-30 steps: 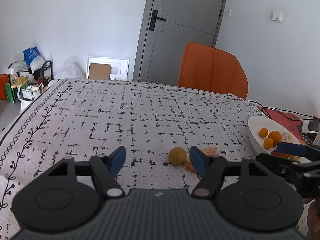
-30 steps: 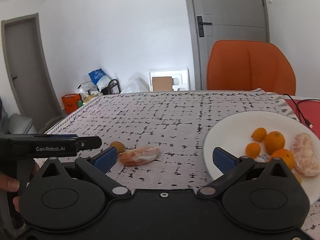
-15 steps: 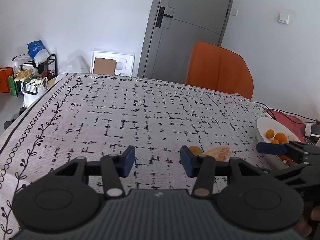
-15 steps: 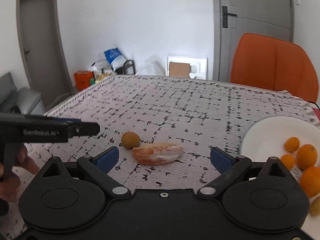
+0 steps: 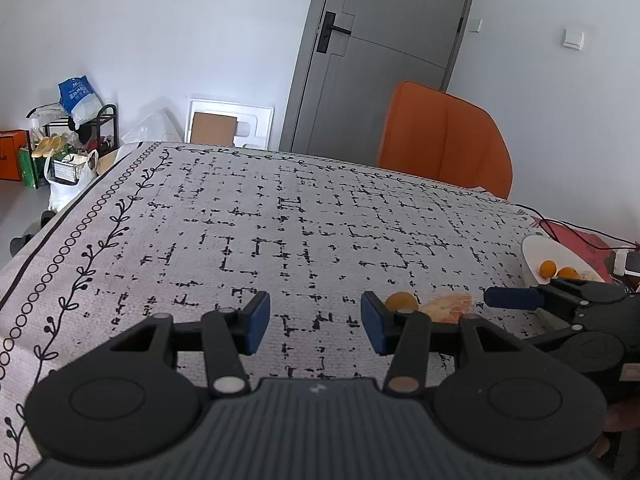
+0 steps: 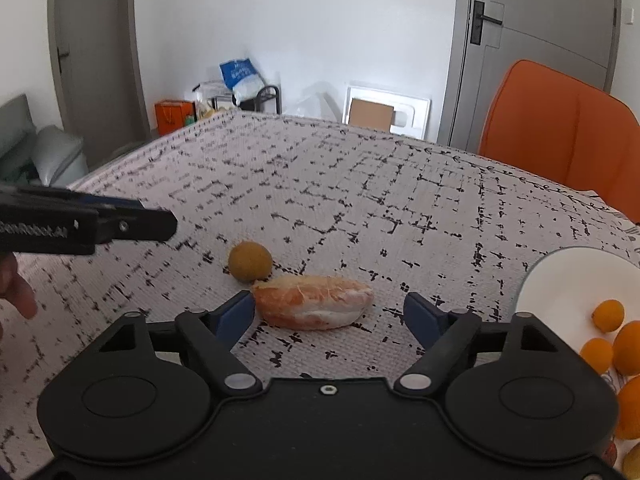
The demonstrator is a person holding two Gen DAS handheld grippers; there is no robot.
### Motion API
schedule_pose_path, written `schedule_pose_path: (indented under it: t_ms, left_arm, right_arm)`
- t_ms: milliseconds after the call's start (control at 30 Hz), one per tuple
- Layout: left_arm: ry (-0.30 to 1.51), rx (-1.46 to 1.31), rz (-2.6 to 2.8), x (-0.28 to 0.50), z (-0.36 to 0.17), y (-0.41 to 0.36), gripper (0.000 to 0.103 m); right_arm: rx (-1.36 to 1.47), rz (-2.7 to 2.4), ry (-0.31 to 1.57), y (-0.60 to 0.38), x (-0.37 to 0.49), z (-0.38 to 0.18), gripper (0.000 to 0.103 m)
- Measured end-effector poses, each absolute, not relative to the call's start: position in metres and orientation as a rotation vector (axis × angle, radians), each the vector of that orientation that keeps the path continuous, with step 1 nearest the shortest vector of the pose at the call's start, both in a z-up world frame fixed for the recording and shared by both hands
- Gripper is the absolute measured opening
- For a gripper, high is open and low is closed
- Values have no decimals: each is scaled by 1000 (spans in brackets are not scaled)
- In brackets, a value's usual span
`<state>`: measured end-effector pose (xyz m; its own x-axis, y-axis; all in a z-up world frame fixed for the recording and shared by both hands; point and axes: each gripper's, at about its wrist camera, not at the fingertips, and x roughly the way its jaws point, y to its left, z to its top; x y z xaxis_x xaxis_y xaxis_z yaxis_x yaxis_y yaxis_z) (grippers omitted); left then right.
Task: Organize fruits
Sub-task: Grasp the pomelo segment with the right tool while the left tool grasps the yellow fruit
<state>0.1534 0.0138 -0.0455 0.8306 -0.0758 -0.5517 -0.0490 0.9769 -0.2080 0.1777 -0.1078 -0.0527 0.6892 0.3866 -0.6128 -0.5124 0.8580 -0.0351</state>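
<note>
Low in the middle of the right wrist view, the right gripper (image 6: 328,314) brackets the peeled segment (image 6: 314,306) on the tablecloth (image 6: 360,184). Its jaws are closing, with the segment between them but the pads not yet touching it. A small round fruit (image 6: 250,261) sits touching the segment's upper left end. The plate (image 6: 568,280), at the right edge, already carries several oranges. The left gripper (image 5: 316,322), low in its own view, stands partly open over bare cloth, holding nothing.

This looks like the pick-up step for the segment. Next it needs a gentle squeeze, since the flesh seems soft, then a lift rightward to the plate without knocking the round fruit.
</note>
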Motion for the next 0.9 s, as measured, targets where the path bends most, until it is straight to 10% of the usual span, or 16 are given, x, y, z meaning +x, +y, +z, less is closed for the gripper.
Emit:
schedule_pose_path:
  t_ms: [900]
  left_arm:
    - [615,-164,-86,173,-46,-20,49]
  right_arm:
    - [-118,485,559,-139,167,-26,61]
